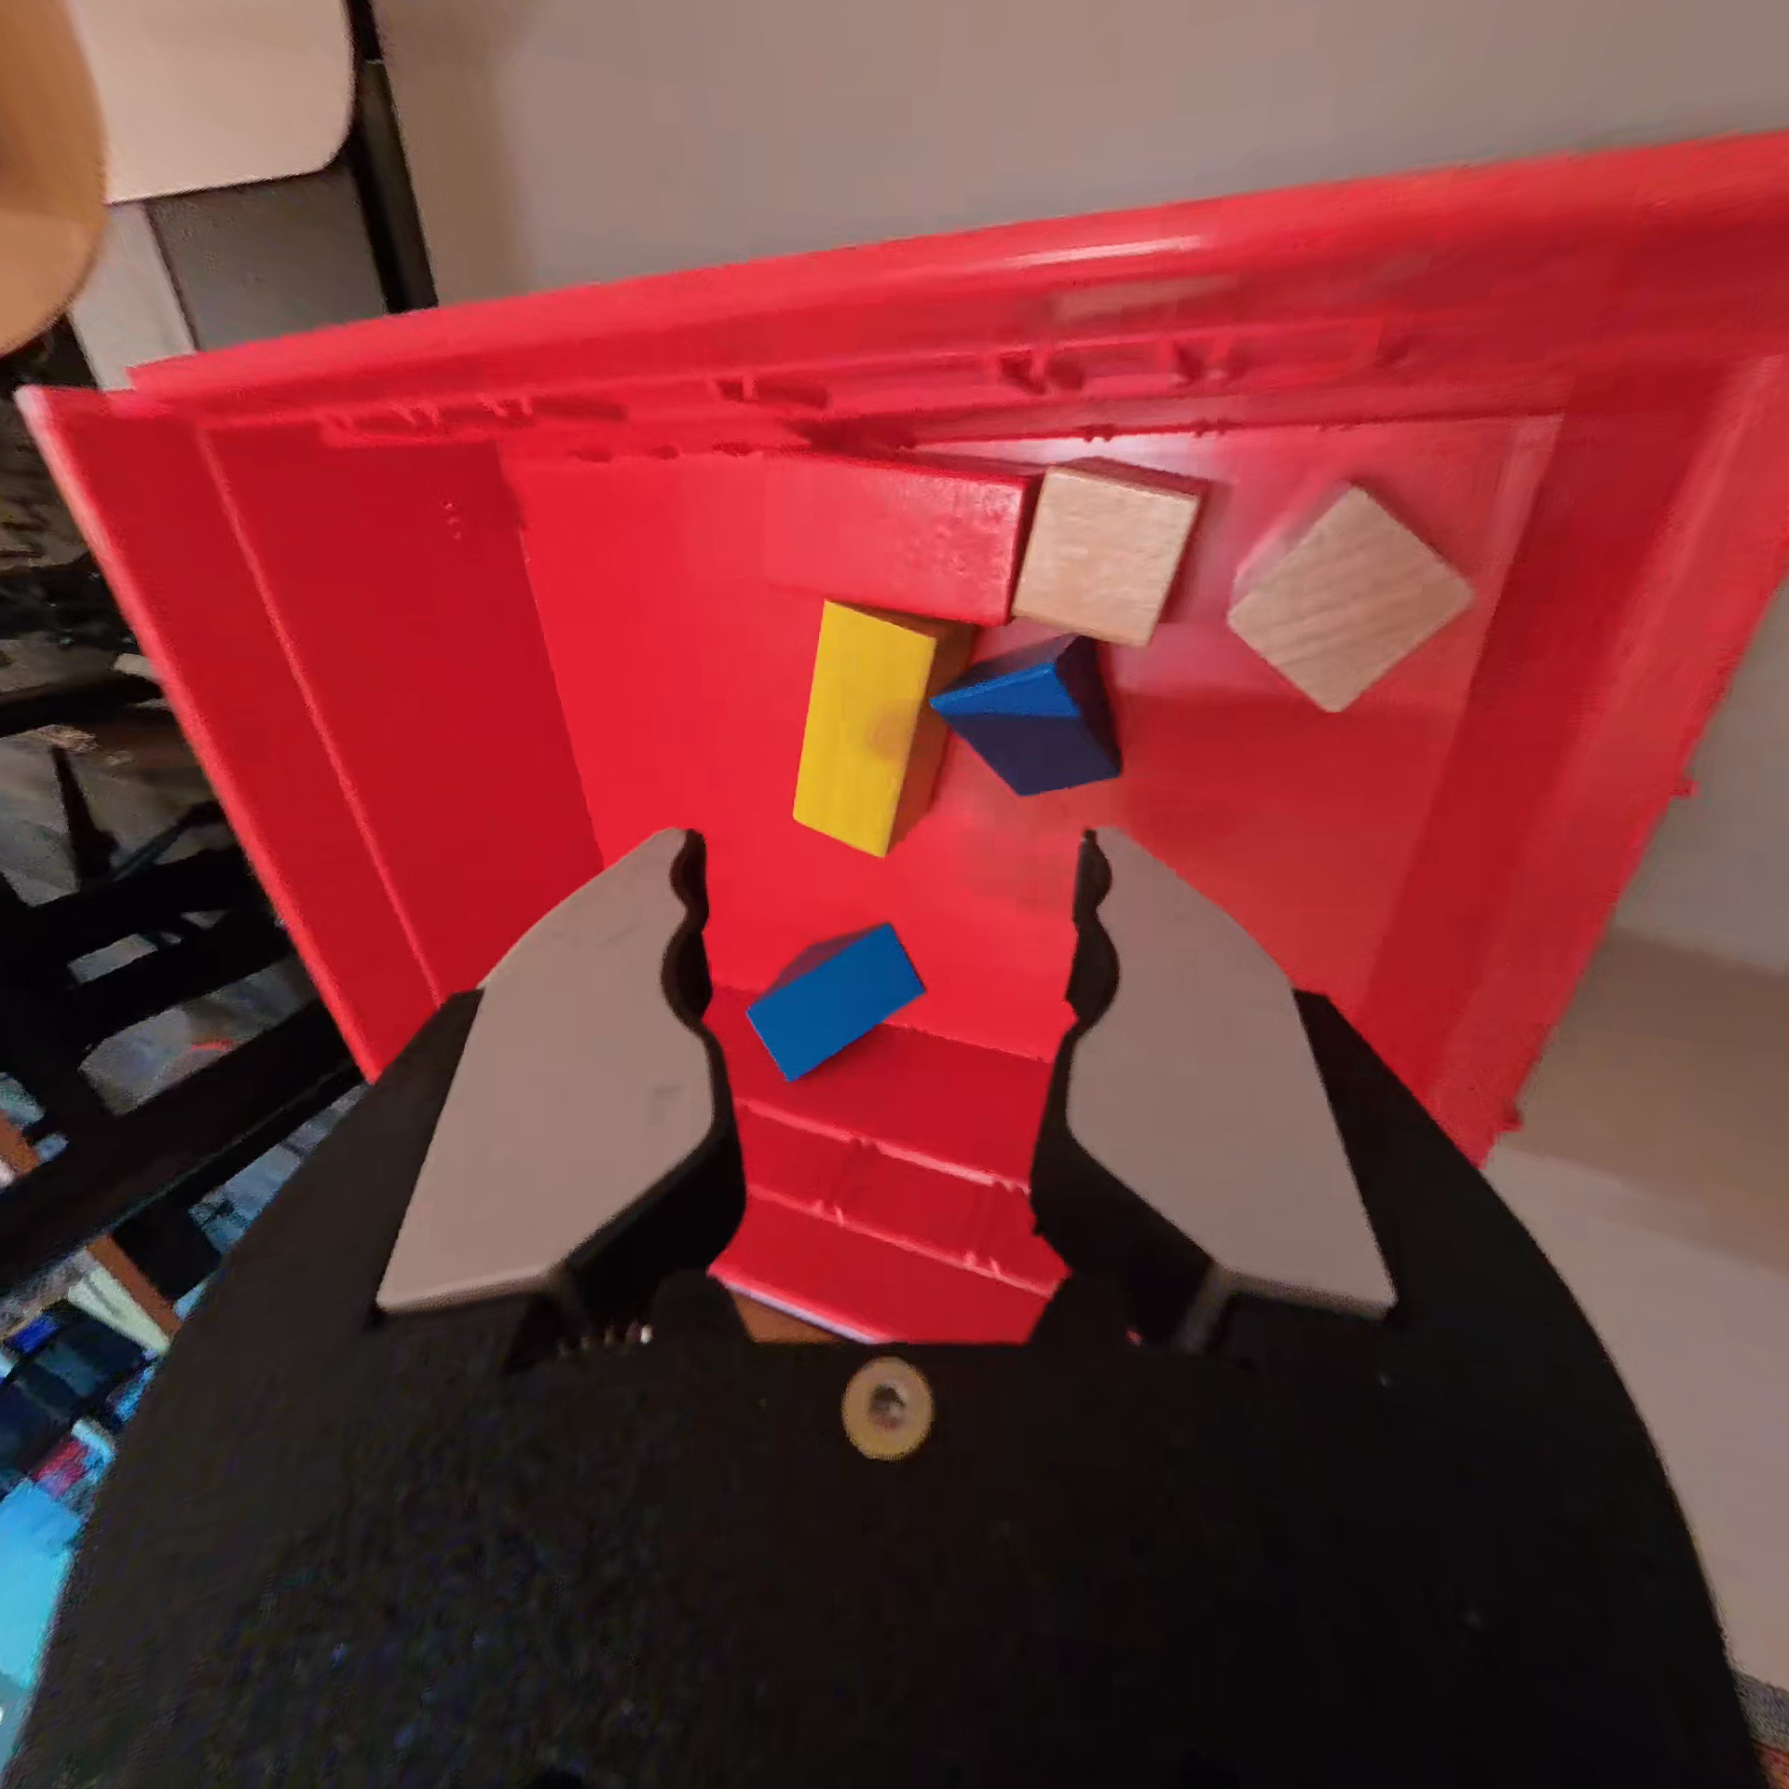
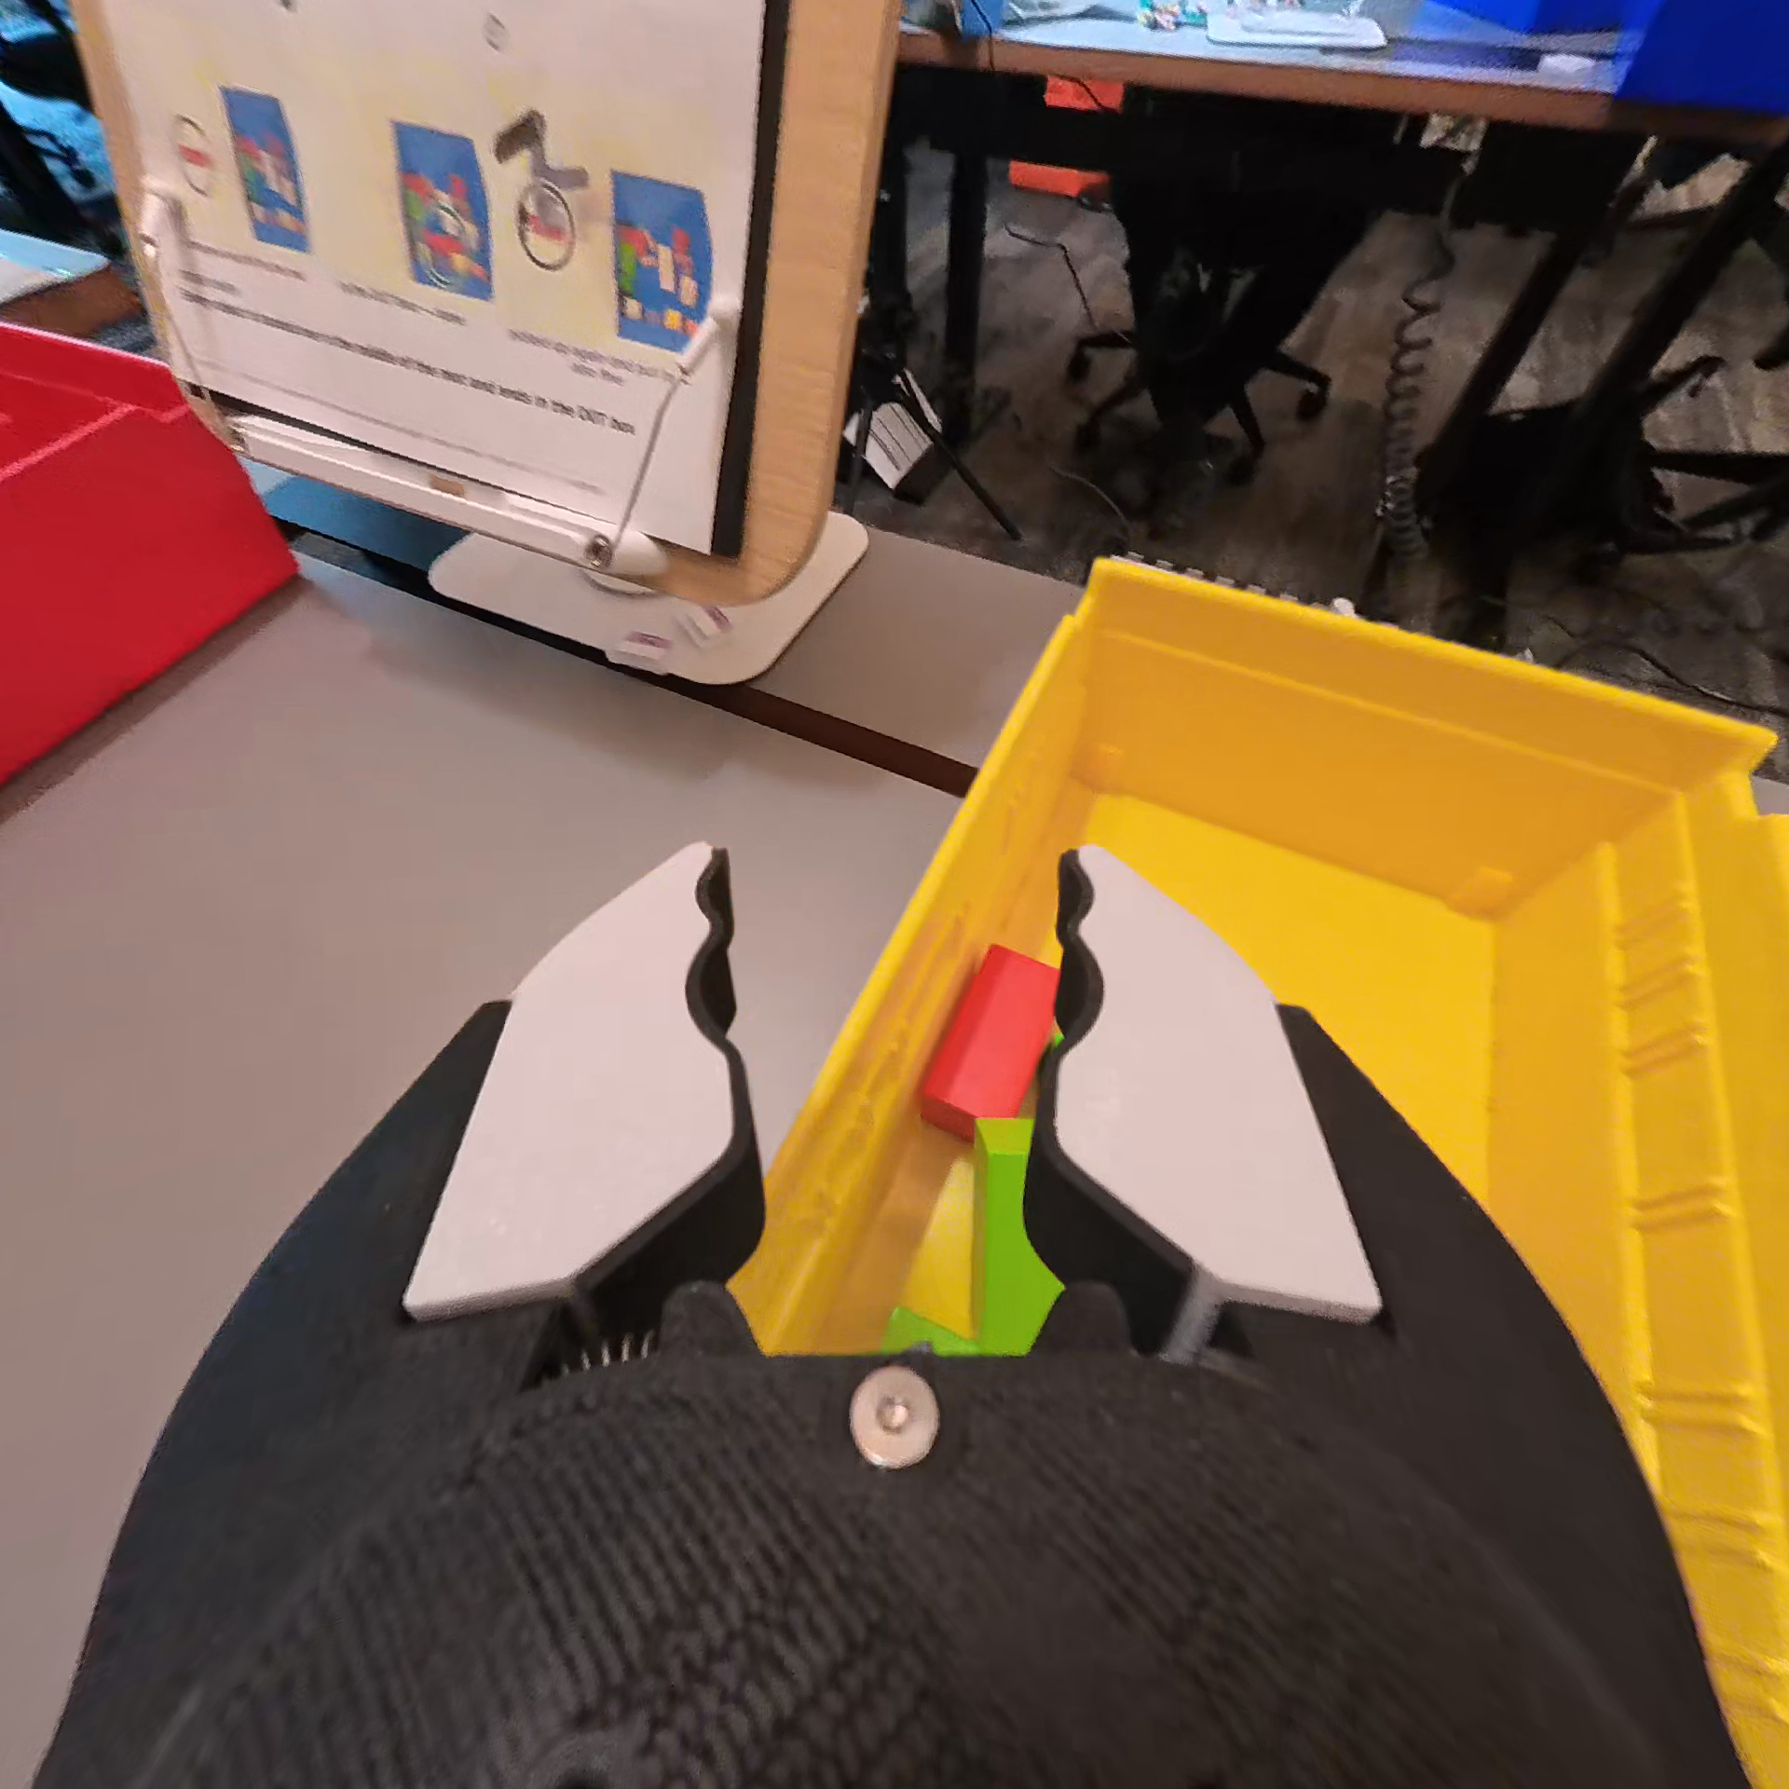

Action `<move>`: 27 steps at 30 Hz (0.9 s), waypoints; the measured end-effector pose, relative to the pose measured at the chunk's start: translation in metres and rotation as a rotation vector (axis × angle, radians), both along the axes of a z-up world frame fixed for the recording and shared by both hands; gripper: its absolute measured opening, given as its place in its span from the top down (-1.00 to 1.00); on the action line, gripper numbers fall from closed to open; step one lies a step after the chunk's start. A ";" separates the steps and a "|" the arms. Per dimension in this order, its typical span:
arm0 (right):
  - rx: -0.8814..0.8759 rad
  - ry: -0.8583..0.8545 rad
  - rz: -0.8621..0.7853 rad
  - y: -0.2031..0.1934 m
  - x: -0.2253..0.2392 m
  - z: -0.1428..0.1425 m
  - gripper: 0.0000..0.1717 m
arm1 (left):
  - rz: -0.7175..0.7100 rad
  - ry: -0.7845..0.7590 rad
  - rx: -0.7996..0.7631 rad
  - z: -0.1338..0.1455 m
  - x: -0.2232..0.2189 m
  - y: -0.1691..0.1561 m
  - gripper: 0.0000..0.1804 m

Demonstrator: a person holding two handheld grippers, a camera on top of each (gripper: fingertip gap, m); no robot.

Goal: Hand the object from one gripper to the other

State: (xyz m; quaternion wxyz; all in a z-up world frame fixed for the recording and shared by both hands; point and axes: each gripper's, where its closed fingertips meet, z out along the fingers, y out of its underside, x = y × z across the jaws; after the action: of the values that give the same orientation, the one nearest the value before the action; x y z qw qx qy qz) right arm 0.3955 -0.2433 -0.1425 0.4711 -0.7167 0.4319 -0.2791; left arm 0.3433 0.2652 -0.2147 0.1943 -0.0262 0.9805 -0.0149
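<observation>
Blue block [image 1: 834, 999] lies in red bin [image 1: 407, 697] w/ left tongs [image 1: 891, 852] wide open above, unheld; right tongs [image 2: 891, 871] wide open, bare.

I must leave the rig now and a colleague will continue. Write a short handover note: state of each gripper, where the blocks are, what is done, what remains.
Left gripper: fingers wide apart, holding nothing, over the red bin.
Right gripper: fingers wide apart, holding nothing, above the near left wall of the yellow bin.
Red bin: bright blue block lies loose below the left fingers; further in, a yellow block, a dark blue block, a red block and two plain wooden blocks.
Yellow bin: a red block, green pieces.
Done: some blocks lie in the yellow bin.
Left: nothing is held now; probably pick the next block from the red bin and pass it across.
</observation>
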 end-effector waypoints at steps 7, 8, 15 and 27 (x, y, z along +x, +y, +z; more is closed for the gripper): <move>-0.020 0.001 -0.026 -0.006 0.000 0.000 0.24 | -0.100 0.078 0.064 -0.031 0.029 0.002 0.32; -0.021 0.002 -0.029 -0.007 0.000 0.000 0.24 | -0.114 0.082 0.084 -0.033 0.032 0.004 0.35; -0.035 0.029 -0.050 -0.015 0.002 -0.009 0.24 | -0.146 0.177 0.124 -0.054 0.033 0.003 0.44; 0.025 0.005 0.004 0.000 -0.002 0.002 0.24 | 0.033 0.078 0.049 -0.043 0.039 0.015 0.62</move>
State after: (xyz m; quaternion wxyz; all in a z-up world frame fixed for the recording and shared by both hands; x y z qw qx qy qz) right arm 0.3934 -0.2431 -0.1402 0.4795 -0.7122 0.4351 -0.2712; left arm 0.3827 0.2805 -0.2578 0.1567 -0.0379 0.9868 0.0135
